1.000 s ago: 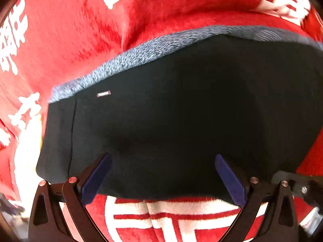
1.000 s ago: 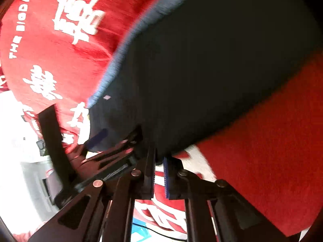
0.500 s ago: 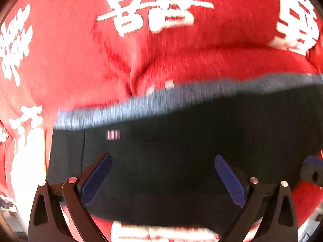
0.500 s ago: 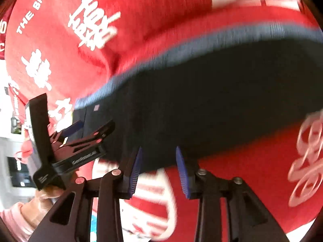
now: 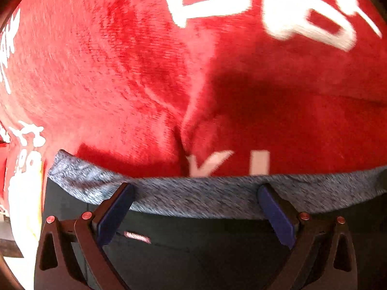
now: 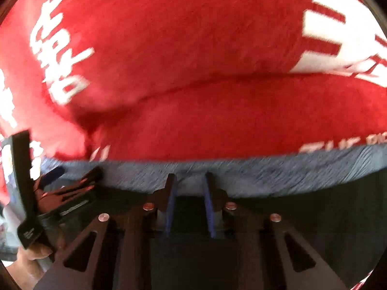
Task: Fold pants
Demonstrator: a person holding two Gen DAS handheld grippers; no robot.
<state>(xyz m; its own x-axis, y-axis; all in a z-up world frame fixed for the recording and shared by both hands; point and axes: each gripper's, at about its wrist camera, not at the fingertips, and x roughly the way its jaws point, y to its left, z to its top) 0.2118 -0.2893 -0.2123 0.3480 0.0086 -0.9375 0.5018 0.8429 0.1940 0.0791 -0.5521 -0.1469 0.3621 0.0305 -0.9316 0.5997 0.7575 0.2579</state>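
Note:
The black pants (image 5: 193, 253) lie flat on a red blanket, their grey heathered waistband (image 5: 205, 195) running across the view. My left gripper (image 5: 194, 191) hangs open and wide just over the waistband, holding nothing. In the right wrist view the same pants (image 6: 314, 217) and waistband (image 6: 290, 169) fill the lower part. My right gripper (image 6: 189, 177) is at the waistband's near edge, its jaws closing with a narrow gap left. The pads do not press on any cloth that I can see. The left gripper (image 6: 60, 193) shows at the left, held by a hand (image 6: 31, 253).
The red plush blanket (image 5: 121, 72) with large white characters covers the whole surface beyond the waistband, with a crease (image 5: 181, 142) just past it. The blanket's edge and a pale floor strip (image 6: 4, 229) show at the far left.
Both grippers have moved across the pants from the near folded edge to the waistband. The right gripper let go of the pants edge, opened, then narrowed again. The left stayed wide open.

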